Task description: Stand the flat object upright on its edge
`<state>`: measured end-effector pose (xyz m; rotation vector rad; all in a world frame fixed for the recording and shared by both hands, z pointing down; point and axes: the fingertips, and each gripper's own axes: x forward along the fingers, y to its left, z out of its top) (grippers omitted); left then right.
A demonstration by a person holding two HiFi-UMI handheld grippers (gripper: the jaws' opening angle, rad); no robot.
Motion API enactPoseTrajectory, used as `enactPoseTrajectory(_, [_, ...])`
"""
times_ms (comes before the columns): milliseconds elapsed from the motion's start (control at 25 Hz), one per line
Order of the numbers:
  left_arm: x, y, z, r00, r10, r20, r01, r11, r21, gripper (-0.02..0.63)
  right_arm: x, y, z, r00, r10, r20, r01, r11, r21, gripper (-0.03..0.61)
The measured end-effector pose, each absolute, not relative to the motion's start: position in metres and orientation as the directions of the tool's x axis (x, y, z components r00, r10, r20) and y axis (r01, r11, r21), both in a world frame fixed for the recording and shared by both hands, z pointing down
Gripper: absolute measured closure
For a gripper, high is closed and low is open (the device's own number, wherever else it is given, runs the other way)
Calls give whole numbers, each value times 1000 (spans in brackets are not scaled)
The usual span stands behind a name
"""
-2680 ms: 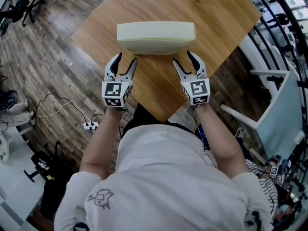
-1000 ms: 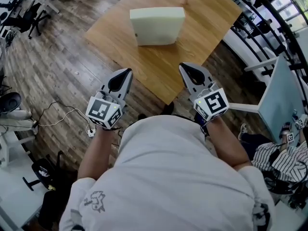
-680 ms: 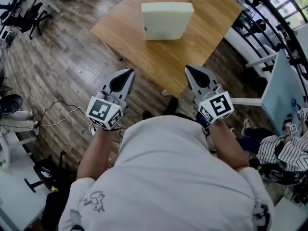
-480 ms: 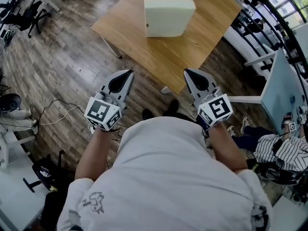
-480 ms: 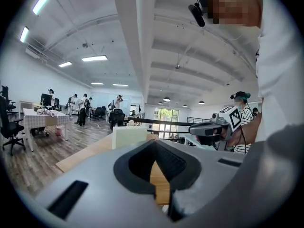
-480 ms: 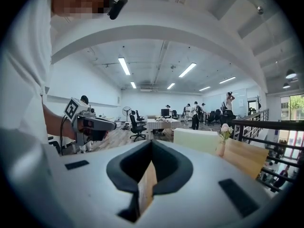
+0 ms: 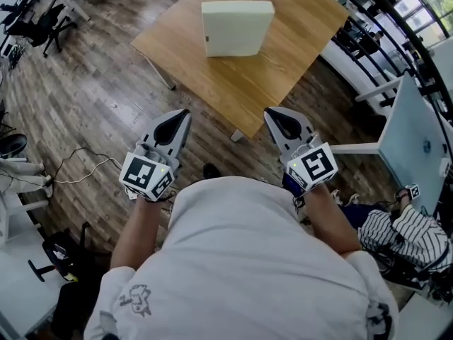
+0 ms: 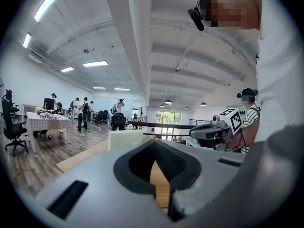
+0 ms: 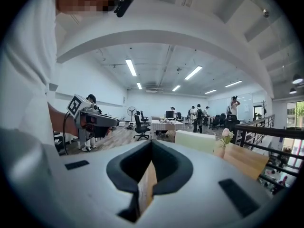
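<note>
- The cream flat object [image 7: 237, 27] is standing upright on the worktop [image 7: 241, 94], upper centre;
- The left hand-held gripper [image 7: 181, 117] and right hand-held gripper [image 7: 274, 117] are hovering mid-frame, both closed, empty.

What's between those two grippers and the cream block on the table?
Head view: only bare table and floor separate the left gripper, right gripper and cream block.

The table [image 7: 283, 83] is pale wood, smooth with a soft sheen — the floor [image 7: 92, 98] is darker, grainy planks. The slab [image 7: 237, 28] looks matt, cream and foam-like. The left gripper [image 7: 182, 115] and right gripper [image 7: 270, 113] are matt grey plastic, black-lined. The shirt [image 7: 241, 261] is white cloth.
</note>
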<state>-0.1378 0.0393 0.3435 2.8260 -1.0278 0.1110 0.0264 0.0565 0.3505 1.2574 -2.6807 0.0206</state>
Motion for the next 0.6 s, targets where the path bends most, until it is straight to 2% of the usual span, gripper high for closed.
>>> enactPoseTrajectory(600, [-31, 121, 317, 751, -659, 53, -661, -748, 56, 607, 119, 135, 344, -663, -735, 141, -729, 677, 99, 574])
